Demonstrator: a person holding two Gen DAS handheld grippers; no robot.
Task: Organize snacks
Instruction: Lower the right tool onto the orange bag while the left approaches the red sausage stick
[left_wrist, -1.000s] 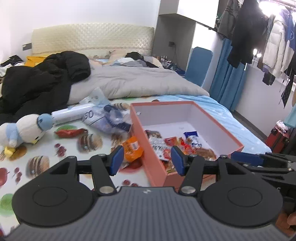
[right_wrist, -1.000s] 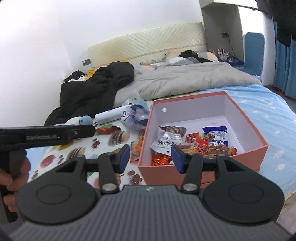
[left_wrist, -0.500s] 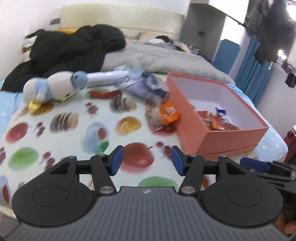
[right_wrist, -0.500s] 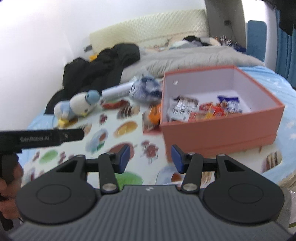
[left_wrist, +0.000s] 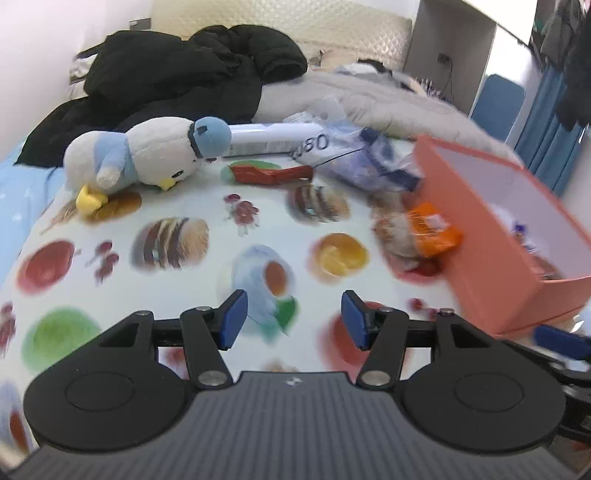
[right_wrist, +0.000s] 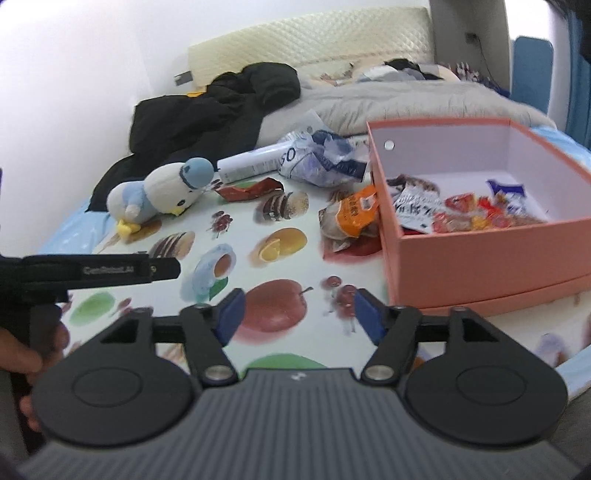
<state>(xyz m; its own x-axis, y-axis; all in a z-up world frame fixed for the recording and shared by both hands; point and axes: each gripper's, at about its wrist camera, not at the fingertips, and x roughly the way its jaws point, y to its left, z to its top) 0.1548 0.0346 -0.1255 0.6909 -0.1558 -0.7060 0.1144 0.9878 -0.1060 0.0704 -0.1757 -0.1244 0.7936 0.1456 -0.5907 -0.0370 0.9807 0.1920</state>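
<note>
An open salmon-pink box (right_wrist: 491, 258) sits on the fruit-print sheet at the right and holds several snack packets (right_wrist: 472, 216); it also shows in the left wrist view (left_wrist: 517, 236). Outside it lie an orange packet (right_wrist: 351, 214) (left_wrist: 428, 229), a red packet (right_wrist: 251, 189) (left_wrist: 271, 173), a crumpled blue-white bag (right_wrist: 321, 158) (left_wrist: 365, 162) and a white tube (right_wrist: 251, 162) (left_wrist: 273, 142). My left gripper (left_wrist: 293, 319) is open and empty over the sheet. My right gripper (right_wrist: 295, 312) is open and empty, left of the box's front corner.
A plush penguin (left_wrist: 147, 155) (right_wrist: 162, 192) lies at the left of the sheet. A black jacket (left_wrist: 177, 85) and a grey duvet (right_wrist: 406, 99) lie behind. The left gripper's body (right_wrist: 92, 271) shows at the left of the right wrist view.
Both grippers have pulled back from the box and swung left over the fruit-print sheet. Both stay open and empty. The snacks have not moved.
</note>
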